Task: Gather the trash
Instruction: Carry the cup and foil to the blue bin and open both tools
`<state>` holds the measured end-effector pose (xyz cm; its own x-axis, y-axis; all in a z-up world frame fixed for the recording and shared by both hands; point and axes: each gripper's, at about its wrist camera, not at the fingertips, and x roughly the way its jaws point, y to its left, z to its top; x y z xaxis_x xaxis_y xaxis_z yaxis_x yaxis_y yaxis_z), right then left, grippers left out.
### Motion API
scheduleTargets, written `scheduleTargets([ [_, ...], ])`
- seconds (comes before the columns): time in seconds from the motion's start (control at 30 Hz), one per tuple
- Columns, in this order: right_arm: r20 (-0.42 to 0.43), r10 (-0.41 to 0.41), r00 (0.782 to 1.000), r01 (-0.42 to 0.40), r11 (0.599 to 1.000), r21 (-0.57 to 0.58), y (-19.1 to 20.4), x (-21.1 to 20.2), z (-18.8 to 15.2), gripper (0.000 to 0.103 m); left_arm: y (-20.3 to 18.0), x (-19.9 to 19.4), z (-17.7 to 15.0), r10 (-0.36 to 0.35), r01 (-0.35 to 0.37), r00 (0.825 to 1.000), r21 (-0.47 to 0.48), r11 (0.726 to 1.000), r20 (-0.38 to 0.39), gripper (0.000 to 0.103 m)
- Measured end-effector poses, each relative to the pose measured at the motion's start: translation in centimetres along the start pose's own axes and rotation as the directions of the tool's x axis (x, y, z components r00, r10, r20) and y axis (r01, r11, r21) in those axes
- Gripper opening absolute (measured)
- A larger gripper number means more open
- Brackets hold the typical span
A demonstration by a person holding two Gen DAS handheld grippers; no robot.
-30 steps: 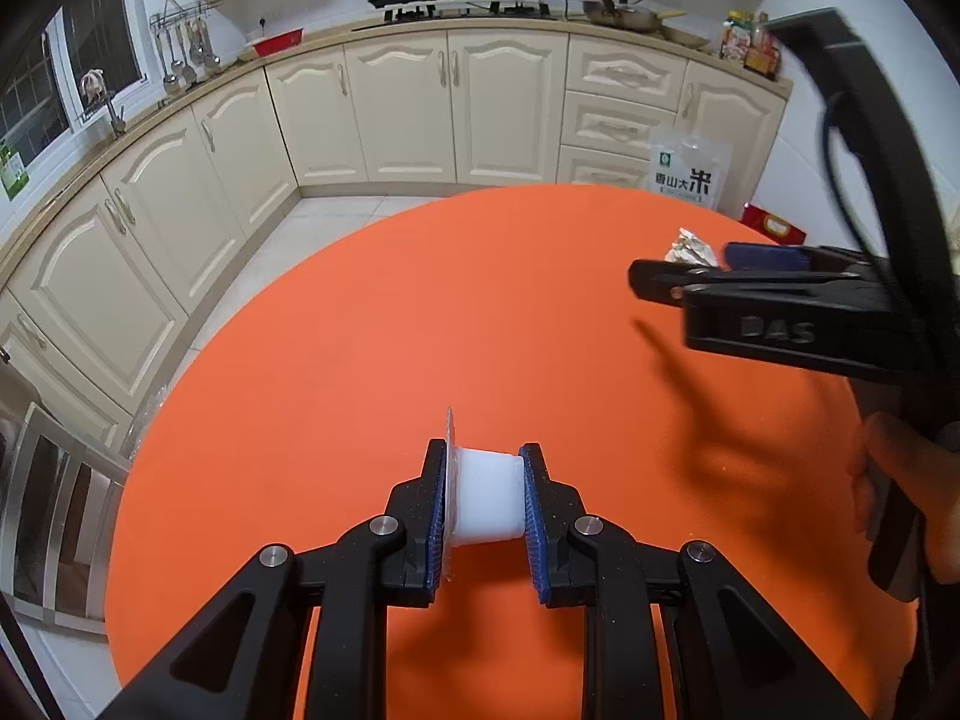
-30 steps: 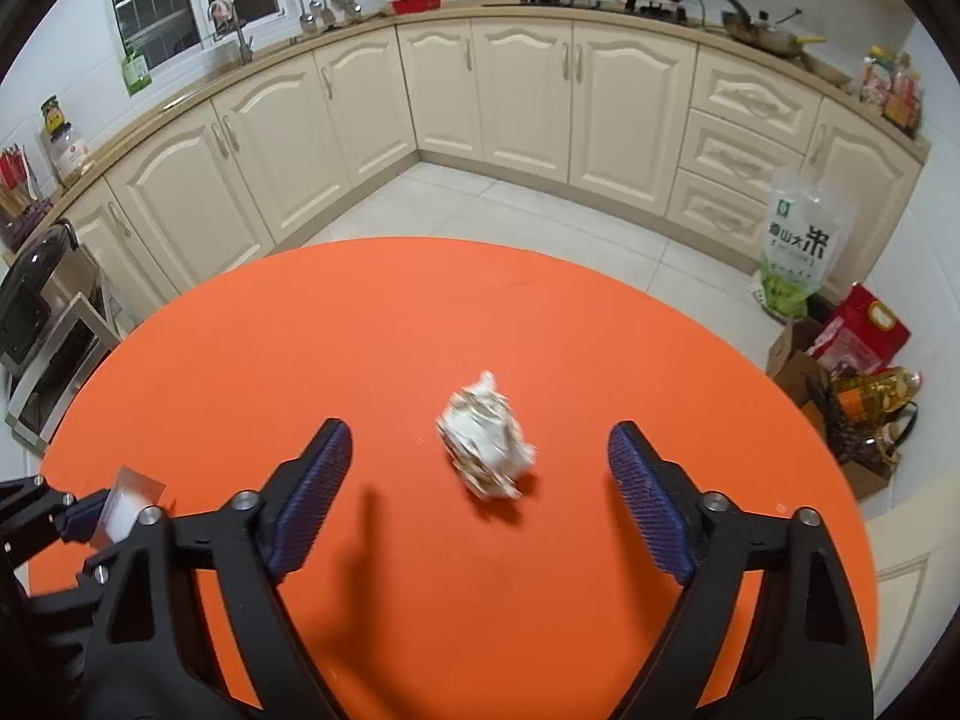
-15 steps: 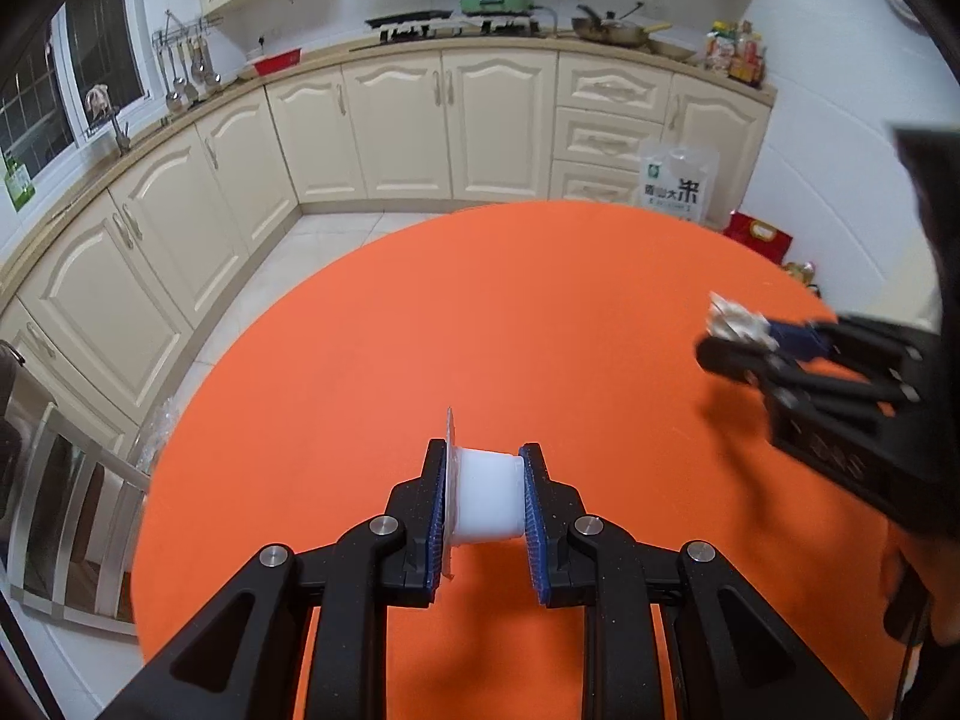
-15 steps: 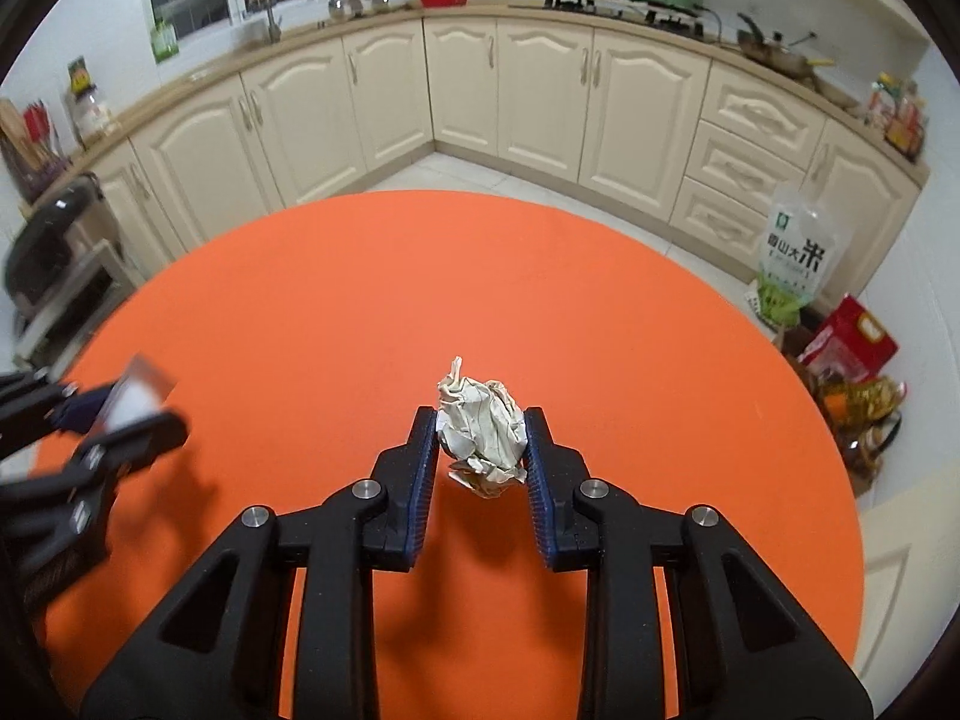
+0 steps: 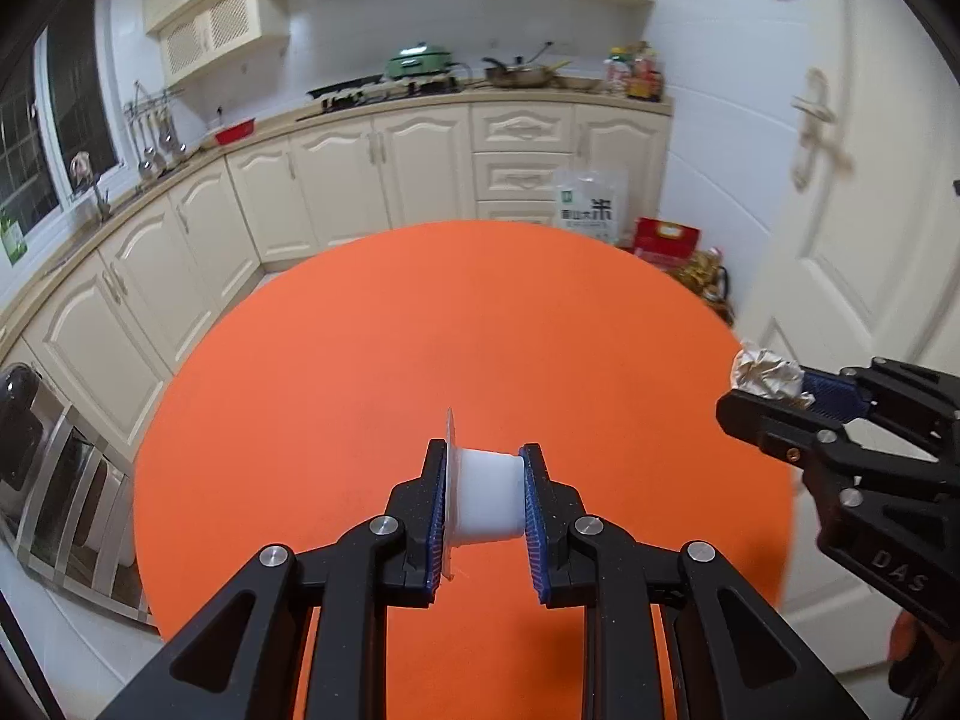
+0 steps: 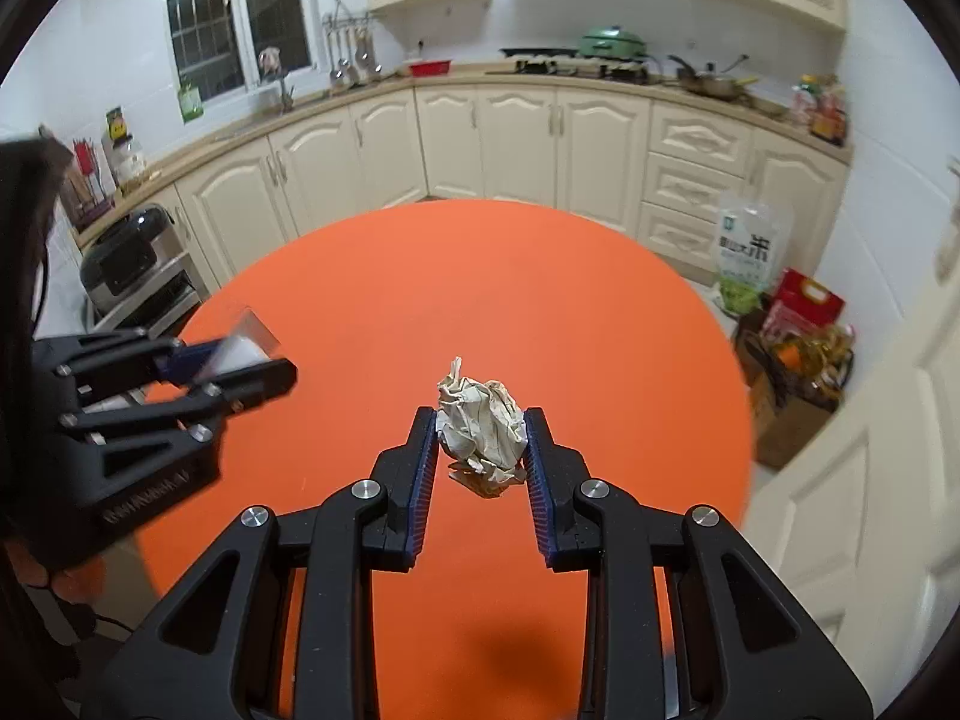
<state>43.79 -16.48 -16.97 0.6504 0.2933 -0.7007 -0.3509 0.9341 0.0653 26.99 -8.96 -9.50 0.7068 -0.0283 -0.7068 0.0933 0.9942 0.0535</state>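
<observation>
My left gripper [image 5: 485,501] is shut on a small white plastic cup [image 5: 487,498] with a peeled foil lid, held above the round orange table [image 5: 420,330]. My right gripper [image 6: 480,456] is shut on a crumpled ball of paper [image 6: 480,423], also held above the table [image 6: 480,288]. In the left wrist view the right gripper [image 5: 774,393] shows at the right edge with the paper ball [image 5: 765,372] at its tip. In the right wrist view the left gripper [image 6: 240,360] shows at the left with the cup [image 6: 240,351].
Cream kitchen cabinets [image 6: 510,138] curve behind the table. A rice bag [image 6: 750,252], a red box [image 6: 804,306] and bottles stand on the floor at the right by a white door [image 5: 852,210]. An oven and a rice cooker [image 6: 129,252] stand at the left.
My right gripper closed on the paper ball and lifted it off the table. Both grippers have risen and drawn back towards the table's near edge, each with its item.
</observation>
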Motion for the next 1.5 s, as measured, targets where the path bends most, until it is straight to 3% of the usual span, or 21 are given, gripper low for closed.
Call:
scheduleTargets([
  [0.37, 0.058, -0.092, 0.994, 0.084, 0.987, 0.134, -6.9, -9.5, -8.6, 0.027, -13.8, -4.7, -5.8, -0.112, 0.109, 0.993, 0.102, 0.989, 0.027, 0.019],
  [0.77, -0.012, -0.186, 0.982, 0.181, 0.931, 0.317, -16.9, -11.1, -17.0, 0.027, -23.2, 1.3, -6.9, -0.215, 0.237, 0.970, 0.238, 0.942, -0.114, 0.019],
  [0.83, -0.019, -0.188, 0.982, 0.184, 0.924, 0.335, -18.1, -10.8, -17.8, 0.027, -24.0, 3.7, -4.8, -0.231, 0.261, 0.962, 0.243, 0.934, -0.147, 0.020],
  [1.1, -0.068, -0.213, 0.975, 0.223, 0.899, 0.377, -21.0, -8.7, -19.6, 0.028, -26.1, 9.2, -3.2, -0.235, 0.289, 0.947, 0.263, 0.921, -0.217, 0.021],
  [1.33, -0.090, -0.196, 0.977, 0.216, 0.888, 0.406, -22.6, -7.2, -20.8, 0.028, -27.3, 12.0, -2.4, -0.208, 0.268, 0.950, 0.265, 0.926, -0.232, 0.044],
  [1.5, -0.092, -0.179, 0.980, 0.201, 0.889, 0.411, -22.6, -6.4, -20.6, 0.029, -27.4, 12.7, -2.6, -0.188, 0.246, 0.955, 0.262, 0.933, -0.229, 0.046],
])
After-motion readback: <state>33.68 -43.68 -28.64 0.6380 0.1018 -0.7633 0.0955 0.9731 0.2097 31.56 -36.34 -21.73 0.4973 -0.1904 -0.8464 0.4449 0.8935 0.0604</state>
